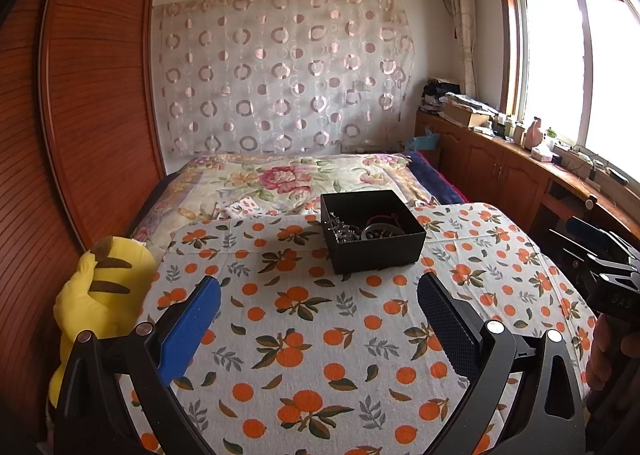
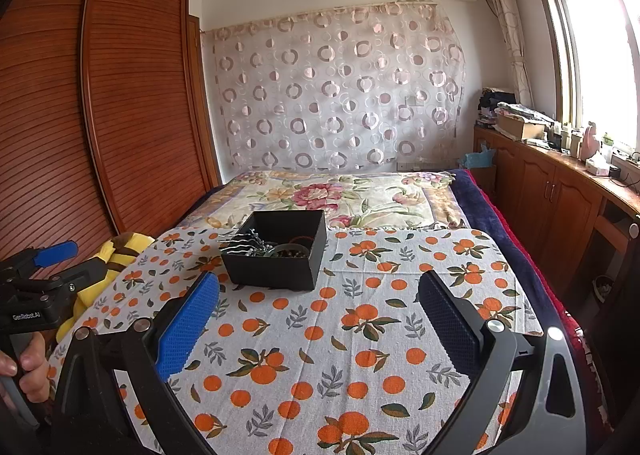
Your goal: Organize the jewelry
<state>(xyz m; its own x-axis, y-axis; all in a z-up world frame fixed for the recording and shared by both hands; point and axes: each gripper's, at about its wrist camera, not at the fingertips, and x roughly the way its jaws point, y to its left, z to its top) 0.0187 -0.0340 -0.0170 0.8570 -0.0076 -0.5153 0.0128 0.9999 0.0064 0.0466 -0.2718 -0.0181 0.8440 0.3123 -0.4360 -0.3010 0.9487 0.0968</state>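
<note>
On the far half of the orange-print cloth sits a black open-top box, square to neither camera. Contents: a silver hair comb with wavy prongs at the box's left side, a dark beaded bracelet, a grey ring-shaped bangle and a thin reddish cord behind them. Items overlap; the near wall of the box hides their lower parts, so a count is not possible.

Left gripper: fingers spread wide, nothing between them, held above the cloth with the box beyond the tips. Blue pad on its left finger, dark mesh pad on the other. Right gripper: same condition, fingers apart and empty, box ahead and left of centre.

Left-wrist view catches the right gripper's body at the right edge, cut off by the frame, with the letters "DAS" legible and the rest lost. Right-wrist view catches the left gripper at the left edge, lettered "GenRobot.AI", with a hand around its grip; the hand is partly out of frame.

Cloth covers a raised surface whose edges alone show; what is beneath is hidden. A yellow plush toy with brown stripes sits at its left edge, face not visible. Beyond lies a bed with a floral quilt, then a sheer curtain with ring pattern. Air conditioner label too small to read.
</note>
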